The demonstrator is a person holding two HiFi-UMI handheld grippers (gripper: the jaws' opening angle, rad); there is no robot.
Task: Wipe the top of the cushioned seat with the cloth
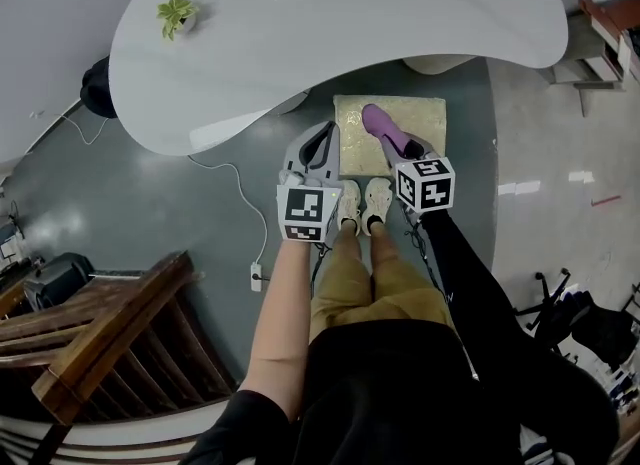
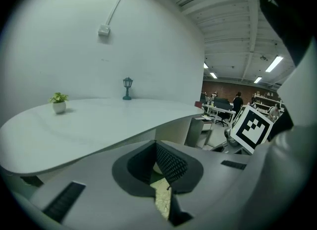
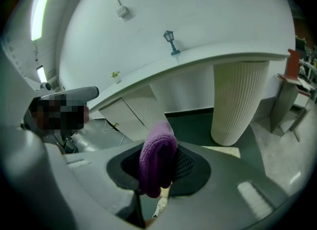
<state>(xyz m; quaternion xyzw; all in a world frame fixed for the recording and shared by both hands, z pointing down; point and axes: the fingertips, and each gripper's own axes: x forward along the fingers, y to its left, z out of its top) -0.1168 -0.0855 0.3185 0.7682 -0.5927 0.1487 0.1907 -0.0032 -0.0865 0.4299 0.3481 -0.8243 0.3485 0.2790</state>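
Observation:
The cushioned seat [image 1: 415,118] is a pale yellow square pad low on the floor, half under the white table. My right gripper [image 1: 388,141] is shut on a purple knitted cloth [image 1: 377,121], which hangs over the seat's middle; in the right gripper view the cloth [image 3: 157,157] bulges up between the jaws and a strip of seat [image 3: 223,151] shows behind. My left gripper [image 1: 322,145] hovers at the seat's left edge, jaws shut with nothing in them. Its own view shows the seat [image 2: 162,200] through the slit below the jaws.
A curved white table [image 1: 330,23] with a small potted plant [image 1: 177,15] overhangs the seat's far side, on a ribbed pedestal [image 3: 237,100]. The person's shoes [image 1: 362,203] stand just before the seat. A wooden chair [image 1: 110,333] is at lower left, a power strip [image 1: 256,275] beside it.

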